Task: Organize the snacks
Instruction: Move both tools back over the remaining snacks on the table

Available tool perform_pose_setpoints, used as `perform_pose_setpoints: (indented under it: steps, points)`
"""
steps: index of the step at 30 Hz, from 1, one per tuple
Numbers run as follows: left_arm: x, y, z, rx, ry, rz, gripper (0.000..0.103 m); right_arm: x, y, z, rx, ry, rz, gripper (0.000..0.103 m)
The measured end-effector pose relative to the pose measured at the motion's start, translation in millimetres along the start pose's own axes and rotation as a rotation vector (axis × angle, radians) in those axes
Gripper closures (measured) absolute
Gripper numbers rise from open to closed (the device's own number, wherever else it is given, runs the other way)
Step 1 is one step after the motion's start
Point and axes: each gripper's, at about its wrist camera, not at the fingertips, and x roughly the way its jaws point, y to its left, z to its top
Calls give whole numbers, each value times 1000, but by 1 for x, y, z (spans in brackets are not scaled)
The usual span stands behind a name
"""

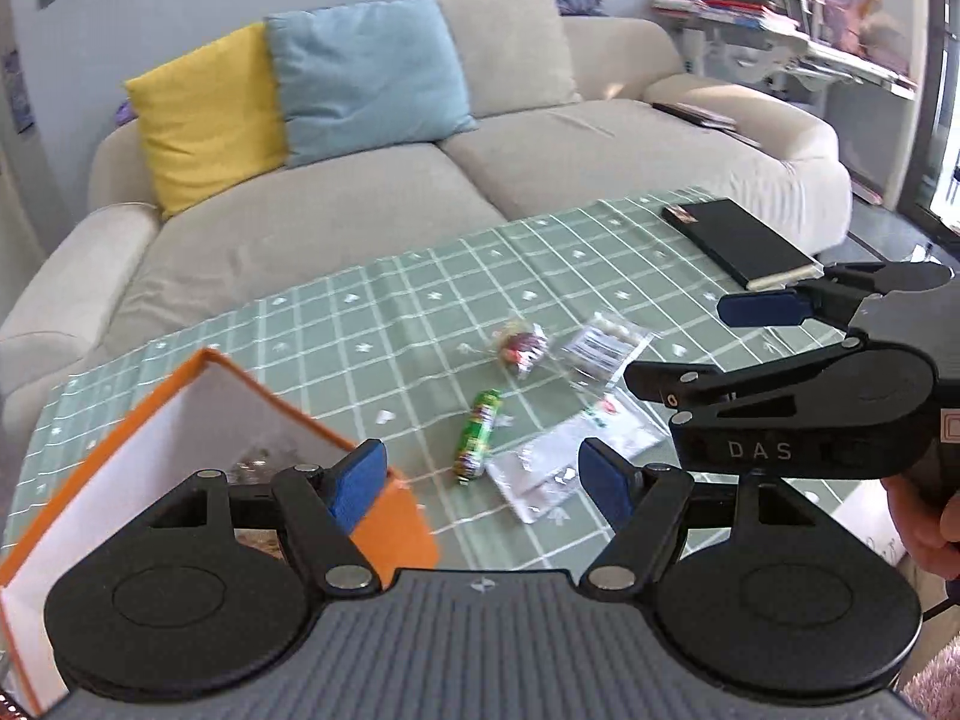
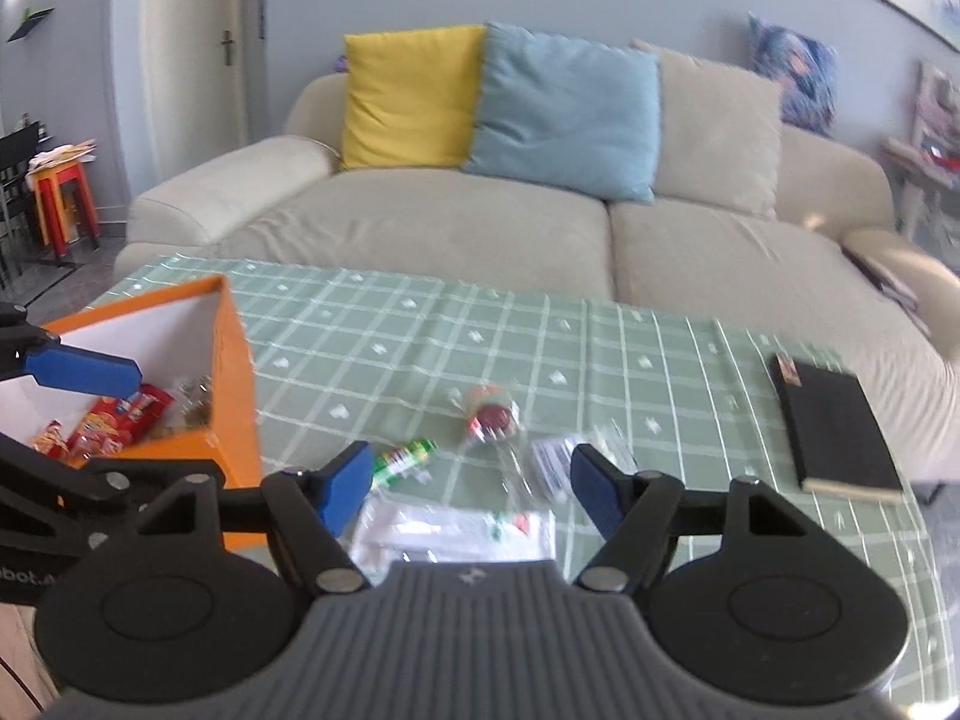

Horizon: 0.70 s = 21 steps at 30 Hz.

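The orange box (image 2: 231, 372) is being taken as the landmark, standing on the green checked tablecloth (image 2: 420, 348) with red snack packets (image 2: 117, 420) already being held inside it. Just to its right, four loose snacks are being counted: one green candy roll (image 2: 403, 457), one round red-and-green wrapped sweet (image 2: 492, 417), one clear crinkled packet (image 2: 555, 462), and one flat white sachet (image 2: 456, 531) lying nearest the camera. One black book (image 2: 837, 426) is being left well to the right of the box.

The right gripper (image 2: 471, 483) is being held wide apart and empty, directly above the loose snacks; the candy roll is lying just ahead of its left finger, with its long axis running diagonally away to the right. The left gripper (image 1: 483, 477) is likewise being held spread and empty, its left fingertip (image 1: 360, 480) overlapping the box's near right corner.

The right gripper is being judged nearer to the snacks, so a short drop onto the roll or sachet is being expected.
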Motion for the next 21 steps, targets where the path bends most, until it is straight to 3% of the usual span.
perform_pose_setpoints:
  steps: [9,21]
  points:
    - [26,-25,-1,42,51,-56,18,12,-28,-24,64,56,-27,32]
    - [61,-25,7,115,91,-120,21,45,-47,-37,127,118,-15,32]
